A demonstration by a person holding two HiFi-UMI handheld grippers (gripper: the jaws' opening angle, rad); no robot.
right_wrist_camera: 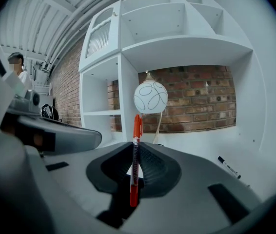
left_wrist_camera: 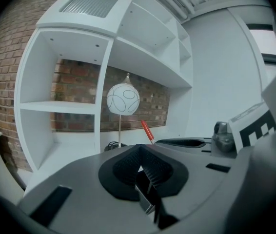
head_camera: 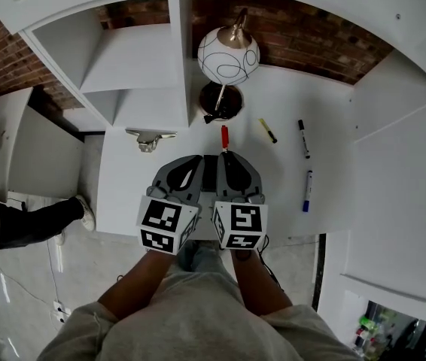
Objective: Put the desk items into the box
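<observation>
The left gripper (left_wrist_camera: 142,148) was seen with its ribbed jaws closed tip to tip and nothing between them, pointing at a white globe lamp (left_wrist_camera: 123,99) marked with black ovals. The lamp stood on a white desk (left_wrist_camera: 74,150) beside white shelving (left_wrist_camera: 60,106), in front of a brick wall (left_wrist_camera: 79,82). To the right, a red pen (left_wrist_camera: 147,130) rose tilted above the grey body of the right gripper (left_wrist_camera: 187,143), whose marker cube (left_wrist_camera: 255,128) filled the frame's edge.

Head view: right tongs (head_camera: 224,156) hide the rear of the red pen (head_camera: 225,136); at nine o'clock the edge crops a bystander's leg (head_camera: 40,220).
</observation>
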